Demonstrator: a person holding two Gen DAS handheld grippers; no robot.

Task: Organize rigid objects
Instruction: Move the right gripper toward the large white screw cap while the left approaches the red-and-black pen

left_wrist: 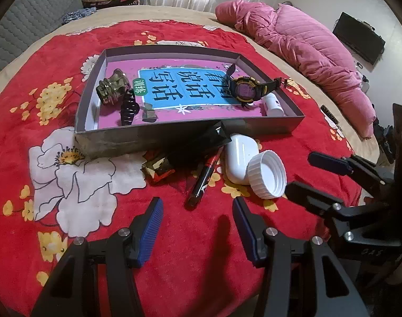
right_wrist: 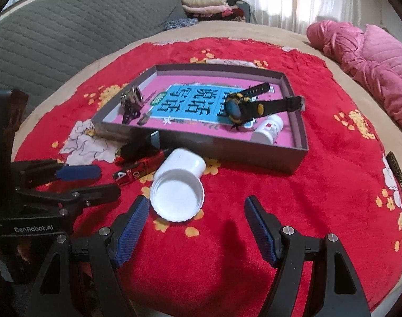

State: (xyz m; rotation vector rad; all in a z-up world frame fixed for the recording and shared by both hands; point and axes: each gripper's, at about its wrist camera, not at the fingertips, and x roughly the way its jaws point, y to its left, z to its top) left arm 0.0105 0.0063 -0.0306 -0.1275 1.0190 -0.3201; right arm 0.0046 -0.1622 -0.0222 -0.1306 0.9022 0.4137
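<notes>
Both grippers have their fingers spread wide with nothing between them. On my left gripper [left_wrist: 198,219] the blue pads [left_wrist: 152,227] hang over bare red flowered blanket [left_wrist: 195,259], just short of the pen [left_wrist: 204,177] lying in front of it. My right gripper [right_wrist: 197,227] is open about as wide, and its left finger [right_wrist: 132,232] sits right beside the white screw cap [right_wrist: 177,199], which lies open side up on the blanket; can't tell from either camera whether it's actually touching the cap.

Stuff outside the box, all clustered against its near wall: the cap, leaning on a white earbud case [left_wrist: 236,155], the pen next to that, a small camo-patterned thing [left_wrist: 158,167], and a black tube [left_wrist: 201,142] angled up against the box wall.

Inside the grey cardboard box [left_wrist: 266,125], which has a pink and blue book [left_wrist: 174,89] lying flat on the bottom: a black and yellow digital watch [left_wrist: 245,89] toward the right, a small white pill bottle [right_wrist: 268,129] on its side in the near right corner, a glass jar [left_wrist: 112,88] on its side at the left, and a black hair clip [left_wrist: 129,108] just beside the jar. There's a tiny dark thing next to the clip, too blurry to call.

Pink quilted coat [left_wrist: 301,50] is heaped at the far right of the bed, well apart from everything.
</notes>
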